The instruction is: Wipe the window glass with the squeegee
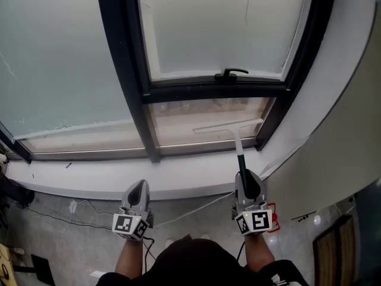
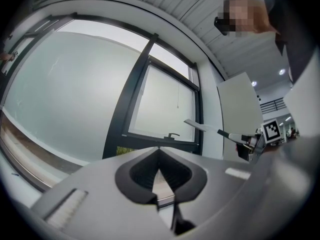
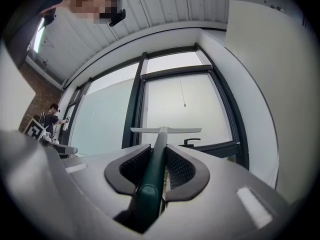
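Black-and-white square markers on the cube of each gripper, no other print readable. Right gripper (image 1: 244,180) below and slightly right of the window handle (image 1: 231,72), jaws clamped on the dark green grip of the squeegee (image 1: 236,140). White stem running up from those jaws to a pale crossbar blade, lying level just below the window handle, in front of the low strip of window glass (image 1: 178,121) under the dark crossbar; touching the glass or not, hard to say. Left gripper (image 1: 139,190) well left of and below the window handle, over the white sill (image 1: 178,173), jaws pressed together with nothing between them. Dark frame (image 1: 122,70) left of the window handle, splitting a wide frosted pane (image 1: 53,58) from the sash. White wall (image 1: 333,100) close on the right of the window handle, with little side room past the blade's right end; open space between the two grippers. Thin cable (image 1: 196,206) on the floor below the sill.
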A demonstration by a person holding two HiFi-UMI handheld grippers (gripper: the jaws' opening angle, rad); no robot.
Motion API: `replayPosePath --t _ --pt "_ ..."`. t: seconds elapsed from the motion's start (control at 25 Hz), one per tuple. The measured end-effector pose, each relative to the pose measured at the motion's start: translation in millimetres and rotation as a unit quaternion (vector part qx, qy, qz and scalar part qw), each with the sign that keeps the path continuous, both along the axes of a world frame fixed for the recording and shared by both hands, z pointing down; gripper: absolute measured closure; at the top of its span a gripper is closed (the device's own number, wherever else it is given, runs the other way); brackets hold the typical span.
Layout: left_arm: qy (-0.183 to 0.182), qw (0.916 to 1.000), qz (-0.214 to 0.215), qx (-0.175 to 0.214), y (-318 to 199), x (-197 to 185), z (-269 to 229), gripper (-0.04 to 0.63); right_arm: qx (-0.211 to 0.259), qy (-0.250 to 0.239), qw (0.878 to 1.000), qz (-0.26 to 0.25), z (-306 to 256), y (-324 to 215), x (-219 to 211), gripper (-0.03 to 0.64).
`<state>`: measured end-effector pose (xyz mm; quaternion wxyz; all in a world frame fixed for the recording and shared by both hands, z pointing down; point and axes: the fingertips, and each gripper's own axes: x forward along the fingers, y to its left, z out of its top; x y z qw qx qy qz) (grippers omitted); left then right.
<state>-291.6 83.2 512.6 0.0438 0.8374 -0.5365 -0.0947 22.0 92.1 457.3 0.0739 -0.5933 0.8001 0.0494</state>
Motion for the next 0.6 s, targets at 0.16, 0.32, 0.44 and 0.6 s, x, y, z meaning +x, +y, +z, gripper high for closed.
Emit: replayPosePath --t 0.16,0.32,0.44,0.6 --pt "-0.001 1.0000 0.006 0.000 -2.5 0.9 0.8 0.597 -0.004 0.002 1.000 0.003 2.1 0.2 -3.4 0.520" --pt "0.004 1.0000 0.008 -0.003 -0.1 -0.7 0.1 0.597 -0.007 0.005 1.000 0.001 3.5 1.5 -9.3 0.520" --pt "0.004 1.0000 0.009 0.000 0.8 -2.3 1.8 0.597 -0.010 0.004 1.000 -0.004 4.3 0.4 -14.2 0.520" --pt "0.009 0.9999 0.004 -0.002 0.0 -6.0 3.6 0.597 -0.012 -0.001 1.000 -0.014 2.7 -2.5 -23.4 0.520"
